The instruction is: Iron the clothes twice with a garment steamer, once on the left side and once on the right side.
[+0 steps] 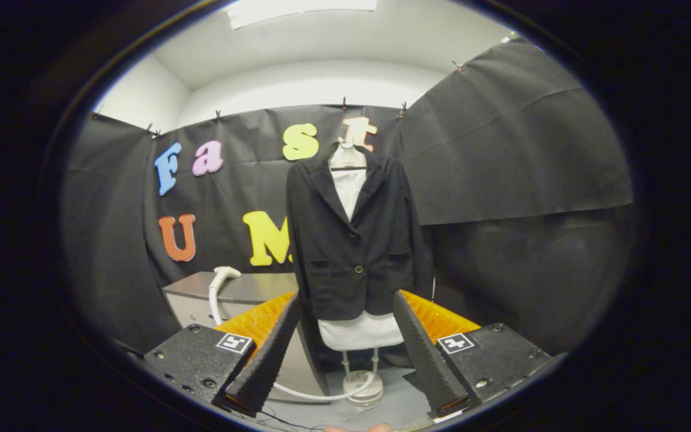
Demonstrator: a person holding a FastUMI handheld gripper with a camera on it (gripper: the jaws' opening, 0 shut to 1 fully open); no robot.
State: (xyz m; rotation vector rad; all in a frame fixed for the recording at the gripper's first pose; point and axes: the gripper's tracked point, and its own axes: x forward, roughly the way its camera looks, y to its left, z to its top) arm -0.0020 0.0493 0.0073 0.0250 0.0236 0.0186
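1. Right now, in the gripper view, your gripper [345, 360] has its fingers spread wide and holds nothing.
2. Judge the white plastic garment steamer head [223, 277] light, rigid and smooth; take it by its neck. Its soft hose will drag.
3. It rests on the grey cabinet [249, 288], left of the black button-front jacket [354, 240] hanging on a white mannequin stand [363, 384].

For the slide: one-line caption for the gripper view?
Open gripper faces a dark jacket on a white mannequin; steamer head rests on the table beside it.

Recording booth, black cloth walls [501, 150] clipped up, white ceiling [321, 54]
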